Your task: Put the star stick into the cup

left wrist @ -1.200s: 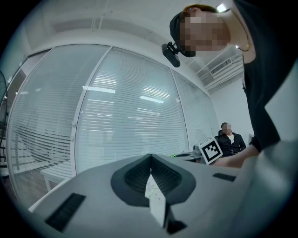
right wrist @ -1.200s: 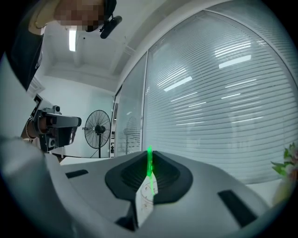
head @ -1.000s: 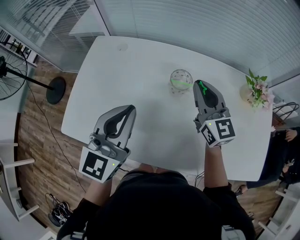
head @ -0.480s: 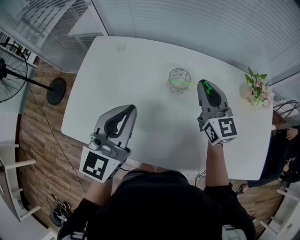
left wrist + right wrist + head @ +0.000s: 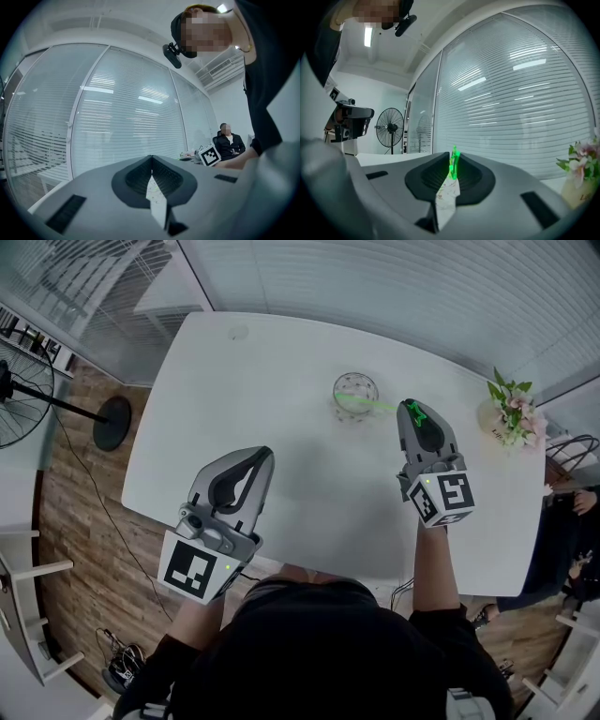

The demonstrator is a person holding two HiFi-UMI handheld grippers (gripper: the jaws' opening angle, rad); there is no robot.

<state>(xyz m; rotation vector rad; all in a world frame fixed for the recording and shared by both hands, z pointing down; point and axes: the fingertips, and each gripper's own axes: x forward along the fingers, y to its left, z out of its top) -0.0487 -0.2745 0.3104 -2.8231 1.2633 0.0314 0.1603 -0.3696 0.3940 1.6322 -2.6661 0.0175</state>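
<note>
**Stick bridging the cup and your right tongs**

Direction is what is mattering here. The green star stick [image 5: 367, 403] is running from the tips of your right tongs [image 5: 410, 410] toward the upper left of the head view. Its far end is crossing the rim of the glass cup [image 5: 355, 390] and reaching inside. So the cup is sitting just beyond and to the left of those tips, and the stick's long axis is pointing from the tongs into the cup's mouth.

In the right gripper view the near end of the stick [image 5: 453, 165] is standing between the tips. Those jaws have just been easing apart, yet only a thin slit is showing. You are probably pinching the stick lightly rather than having let it go.

Your left tongs [image 5: 262, 454] are hanging over the near part of the desk [image 5: 281, 362], well apart from the cup. They are clenched on nothing, as the left gripper view [image 5: 151, 159] is showing. The right hand is plainly the nearer one.

Several things are staying unclear:
- From above you are not seeing how steeply the stick is tilting, or whether its far end is touching the cup's bottom.
- The star itself is too small to pick out.
- The cup is not appearing in the right gripper view, where the body of the tongs is filling the lower frame.
</note>
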